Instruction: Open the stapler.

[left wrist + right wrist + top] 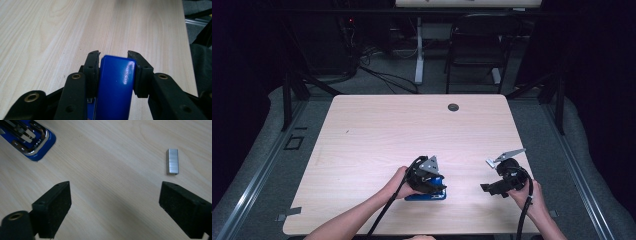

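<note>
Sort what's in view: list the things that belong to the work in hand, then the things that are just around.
In the job:
blue stapler, clamped in the left gripper
strip of staples
right gripper, jaws wide apart

Just around:
table
black chair
floor cables

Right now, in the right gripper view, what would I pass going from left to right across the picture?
Blue stapler, opened with its metal channel showing → left black jaw pad → bare wooden table → strip of metal staples → right black jaw pad.
</note>
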`<state>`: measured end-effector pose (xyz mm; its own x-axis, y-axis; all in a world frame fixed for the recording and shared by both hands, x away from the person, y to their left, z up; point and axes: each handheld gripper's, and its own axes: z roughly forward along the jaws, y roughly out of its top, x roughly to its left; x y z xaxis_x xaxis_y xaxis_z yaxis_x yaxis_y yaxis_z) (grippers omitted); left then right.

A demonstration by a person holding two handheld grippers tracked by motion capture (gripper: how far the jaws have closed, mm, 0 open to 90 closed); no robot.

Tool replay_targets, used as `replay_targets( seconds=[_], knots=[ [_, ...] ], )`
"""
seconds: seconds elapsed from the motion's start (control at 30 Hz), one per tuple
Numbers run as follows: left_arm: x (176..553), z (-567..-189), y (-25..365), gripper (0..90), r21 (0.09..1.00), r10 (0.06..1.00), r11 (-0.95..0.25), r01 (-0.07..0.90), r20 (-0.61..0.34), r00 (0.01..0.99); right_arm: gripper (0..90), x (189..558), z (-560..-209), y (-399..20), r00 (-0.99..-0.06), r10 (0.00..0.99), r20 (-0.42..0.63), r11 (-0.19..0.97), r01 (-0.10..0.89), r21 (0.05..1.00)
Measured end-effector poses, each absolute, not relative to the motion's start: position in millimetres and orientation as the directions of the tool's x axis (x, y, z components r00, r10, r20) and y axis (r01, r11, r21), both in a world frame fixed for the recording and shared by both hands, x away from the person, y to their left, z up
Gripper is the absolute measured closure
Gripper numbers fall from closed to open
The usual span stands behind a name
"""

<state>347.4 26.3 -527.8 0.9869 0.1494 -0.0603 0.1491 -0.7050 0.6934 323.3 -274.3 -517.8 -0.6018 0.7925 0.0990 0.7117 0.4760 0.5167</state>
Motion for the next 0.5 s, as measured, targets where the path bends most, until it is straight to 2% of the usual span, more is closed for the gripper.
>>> replay_targets(
  seconds=[0.13, 0.33, 0.43, 0.5],
  knots=[
    [347, -525, 28, 63.4, 0.689, 0.153, -0.710, 0.144, -0.049, 0.987, 5.6, 322, -515, -267, -0.621, 0.779, 0.081, 0.490, 0.685, 0.540],
    [346, -521, 32, 64.5, 0.702, 0.129, -0.702, 0.121, -0.042, 0.991, 4.7, 321, -515, -246, -0.669, 0.735, 0.109, 0.518, 0.658, 0.547],
    [346, -520, 34, 64.8, 0.706, 0.123, -0.699, 0.112, -0.036, 0.992, 10.0, 322, -516, -237, -0.680, 0.725, 0.107, 0.532, 0.653, 0.539],
    [346, -519, 35, 64.9, 0.706, 0.120, -0.699, 0.111, -0.037, 0.992, 22.9, 322, -514, -232, -0.679, 0.728, 0.096, 0.528, 0.644, 0.553]
  ],
)
